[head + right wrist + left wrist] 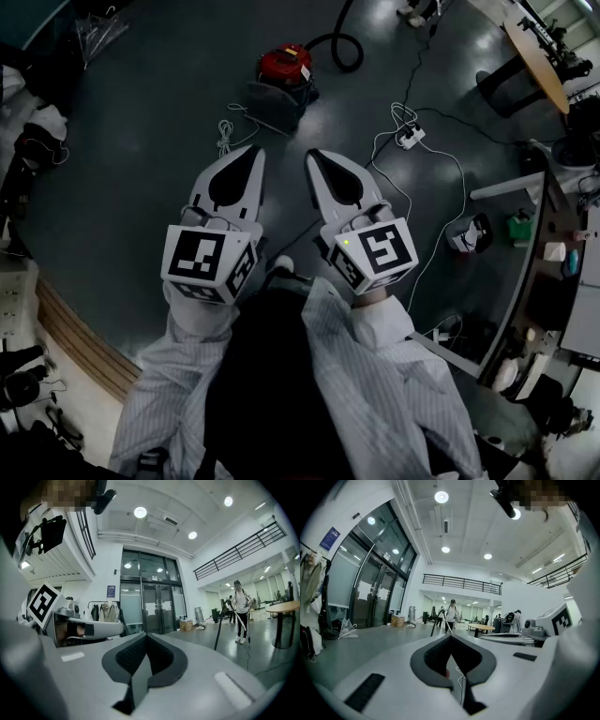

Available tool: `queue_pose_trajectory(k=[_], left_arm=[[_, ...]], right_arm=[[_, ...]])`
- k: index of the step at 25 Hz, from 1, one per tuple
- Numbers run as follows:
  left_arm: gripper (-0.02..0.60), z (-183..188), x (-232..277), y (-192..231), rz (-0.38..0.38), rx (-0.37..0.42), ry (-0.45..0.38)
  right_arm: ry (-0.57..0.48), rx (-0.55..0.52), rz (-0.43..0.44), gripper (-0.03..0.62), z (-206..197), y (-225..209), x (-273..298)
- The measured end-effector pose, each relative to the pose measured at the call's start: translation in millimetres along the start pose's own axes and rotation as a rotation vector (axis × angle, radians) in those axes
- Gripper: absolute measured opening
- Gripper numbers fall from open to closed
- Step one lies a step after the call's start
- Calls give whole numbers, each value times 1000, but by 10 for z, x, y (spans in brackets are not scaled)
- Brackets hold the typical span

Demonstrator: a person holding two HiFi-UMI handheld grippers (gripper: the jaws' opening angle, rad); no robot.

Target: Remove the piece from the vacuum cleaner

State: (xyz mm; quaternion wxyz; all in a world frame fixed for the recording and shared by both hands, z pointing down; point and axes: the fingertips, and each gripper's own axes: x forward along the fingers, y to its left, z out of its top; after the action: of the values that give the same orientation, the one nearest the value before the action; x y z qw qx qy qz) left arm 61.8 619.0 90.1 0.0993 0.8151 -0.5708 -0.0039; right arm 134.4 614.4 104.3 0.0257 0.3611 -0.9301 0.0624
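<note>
The red vacuum cleaner [285, 65] stands on the grey floor ahead of me, with its black hose [343, 49] curling off to the right and a dark grey part [272, 101] at its near side. Both grippers hover side by side over the floor, short of the vacuum and apart from it. My left gripper [256, 151] is shut with nothing in it, and so is my right gripper [310, 154]. In the left gripper view the jaws [451, 636] meet at a point; in the right gripper view the jaws [146, 634] are likewise closed and empty.
A white power strip [410, 137] with trailing cables lies right of the vacuum, and a coiled white cable [225, 140] lies left of it. Desks [537, 64] and cluttered tables [562, 262] line the right side. A person with a long pole [240, 605] stands far off.
</note>
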Motion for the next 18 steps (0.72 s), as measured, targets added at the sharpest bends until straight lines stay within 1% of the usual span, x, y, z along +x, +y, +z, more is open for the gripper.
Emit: queue_pose_trajectory(k=[8,11,15,18], left_arm=[[3,-65,57,29,10,-7,10],[3,-111,97,54,21,-10,14],[3,-242,215,246,41,-12,47],[3,-456,371,477,56,-32,93]], right_arm=[[-27,11,11,0,4,-38,36],[-19,20,19,2,-47,-79,83],[12,54,34,2,-219,-159,295],[58,70,48,2,-440,-232,516]])
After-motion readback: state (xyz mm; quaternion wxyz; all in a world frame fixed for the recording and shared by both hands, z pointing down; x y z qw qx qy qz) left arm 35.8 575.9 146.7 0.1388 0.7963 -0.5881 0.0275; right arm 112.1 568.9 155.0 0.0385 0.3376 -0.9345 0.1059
